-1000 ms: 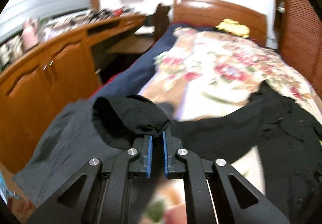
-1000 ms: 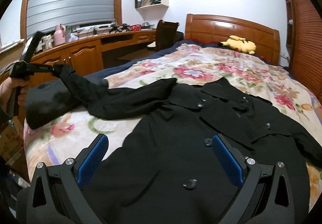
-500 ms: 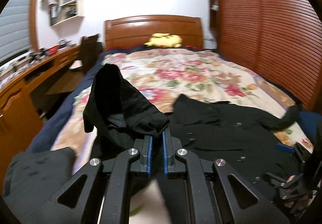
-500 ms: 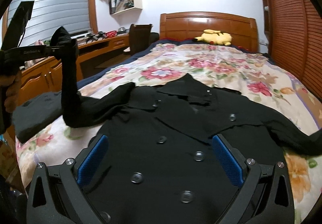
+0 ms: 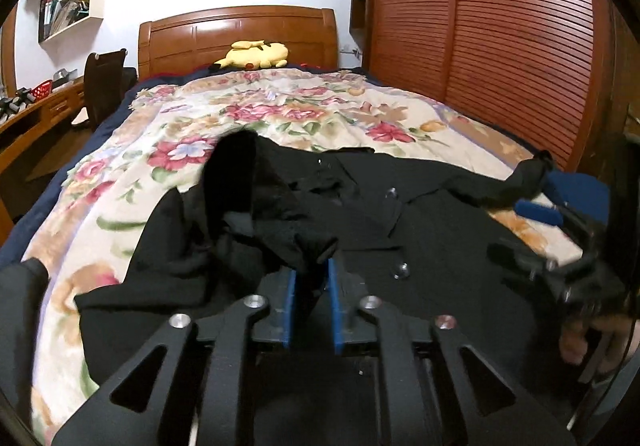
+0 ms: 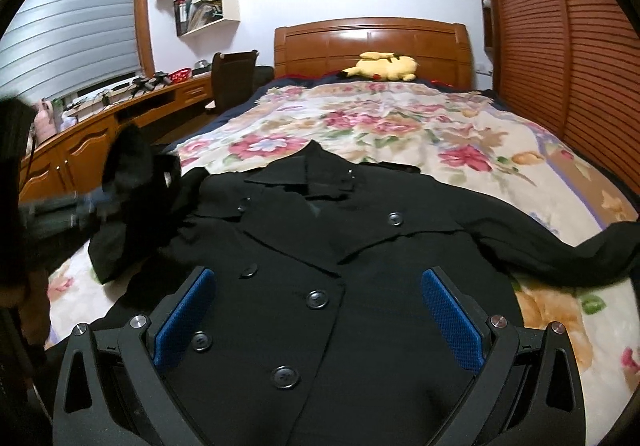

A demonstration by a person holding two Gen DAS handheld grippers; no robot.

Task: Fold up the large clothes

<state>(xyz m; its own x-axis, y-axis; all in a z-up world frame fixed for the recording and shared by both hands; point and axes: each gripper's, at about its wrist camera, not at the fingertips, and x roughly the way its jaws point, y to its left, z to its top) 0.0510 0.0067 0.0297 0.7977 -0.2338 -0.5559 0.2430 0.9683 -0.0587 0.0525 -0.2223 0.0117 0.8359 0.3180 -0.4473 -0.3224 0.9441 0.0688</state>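
Observation:
A black double-breasted coat (image 6: 340,246) lies front-up on the floral bedspread (image 6: 400,125), collar toward the headboard. My left gripper (image 5: 311,276) is shut on the cuff of the coat's left sleeve (image 5: 248,197) and holds it bunched above the coat's body. That sleeve and gripper show blurred at the left of the right wrist view (image 6: 128,181). My right gripper (image 6: 318,310) is open and empty, low over the buttoned front. It also shows at the right edge of the left wrist view (image 5: 560,230). The other sleeve (image 6: 568,250) stretches out to the right.
A yellow plush toy (image 6: 384,65) lies by the wooden headboard (image 6: 372,41). A wooden desk with cabinets (image 6: 100,125) and a chair (image 6: 232,81) run along the left. A slatted wardrobe (image 6: 560,45) lines the right. Dark cloth (image 5: 20,306) lies at the bed's near left corner.
My left gripper has swung the sleeve from out at the left in over the coat's body. The right gripper has stayed open and moved slightly closer over the coat front.

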